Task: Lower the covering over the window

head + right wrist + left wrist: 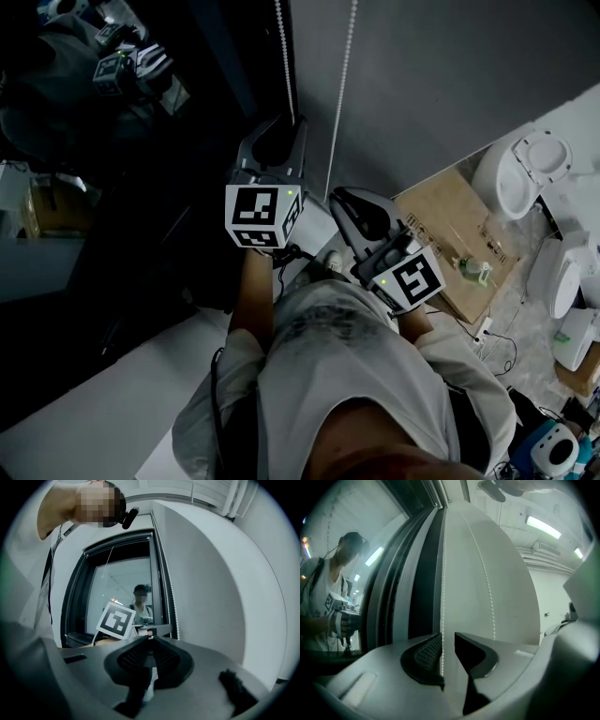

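Dark glass fills the window (141, 187) on the left, bare where the views show it. Just right of its frame the white bead chain (442, 597) hangs upright, its two strands running top to bottom against the grey wall (422, 84). The left gripper (448, 635) is held level at the chain, jaws released and apart with the left strand between them, close to the left pad but not clamped, while the right gripper (150, 638), also level and nearer the person, has its jaws clenched together on nothing.
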A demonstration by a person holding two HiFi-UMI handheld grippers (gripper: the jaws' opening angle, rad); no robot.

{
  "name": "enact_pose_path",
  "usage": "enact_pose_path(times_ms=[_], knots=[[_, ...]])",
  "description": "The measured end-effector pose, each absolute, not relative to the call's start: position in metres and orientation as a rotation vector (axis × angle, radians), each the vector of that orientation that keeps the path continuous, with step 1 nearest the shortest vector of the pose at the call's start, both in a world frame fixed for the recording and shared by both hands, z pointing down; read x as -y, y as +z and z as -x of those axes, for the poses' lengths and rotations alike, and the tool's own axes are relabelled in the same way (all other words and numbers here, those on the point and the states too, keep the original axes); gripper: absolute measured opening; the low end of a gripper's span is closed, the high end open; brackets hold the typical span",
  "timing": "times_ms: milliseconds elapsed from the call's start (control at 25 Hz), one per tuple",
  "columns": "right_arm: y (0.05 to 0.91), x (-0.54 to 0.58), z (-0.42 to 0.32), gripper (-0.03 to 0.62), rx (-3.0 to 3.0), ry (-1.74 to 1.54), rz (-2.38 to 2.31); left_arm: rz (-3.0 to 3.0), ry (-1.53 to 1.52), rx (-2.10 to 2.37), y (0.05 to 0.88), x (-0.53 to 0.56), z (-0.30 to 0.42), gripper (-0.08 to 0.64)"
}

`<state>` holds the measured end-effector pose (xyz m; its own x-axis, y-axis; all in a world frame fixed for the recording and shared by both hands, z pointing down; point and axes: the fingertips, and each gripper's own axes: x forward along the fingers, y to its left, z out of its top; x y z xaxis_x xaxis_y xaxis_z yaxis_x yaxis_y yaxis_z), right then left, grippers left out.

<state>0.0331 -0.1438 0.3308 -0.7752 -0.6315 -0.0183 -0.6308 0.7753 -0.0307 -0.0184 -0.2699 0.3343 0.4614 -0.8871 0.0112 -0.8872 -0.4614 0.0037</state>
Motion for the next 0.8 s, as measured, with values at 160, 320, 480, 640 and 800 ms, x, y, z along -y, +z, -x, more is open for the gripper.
enact_pose_path(times_ms=[160,320,480,640,800], knots=[[0.33,0.145,-0.034,0.018,-2.941,-0.021,1.044,-2.678,0.006,1.624,0.332,0.277,0.016,0.087],[0.331,0.141,-0.03,0.018,-2.938,-0.021,1.054,-2.69,0.005,1.616,0.33,0.278,0.018,0.087],[0.331,0.14,-0.033,0.018,-2.933,-0.027,1.061,-2.695,-0.006,1.621,0.327,0.282,0.016,0.091],[0.331,0.136,-0.037,0.018,-2.916,-0.054,1.08,-2.706,-0.026,1.608,0.325,0.284,0.012,0.071],[0.332,0.133,-0.037,0.018,-2.925,-0.019,1.085,-2.712,-0.037,1.606,0.325,0.288,0.011,0.052]])
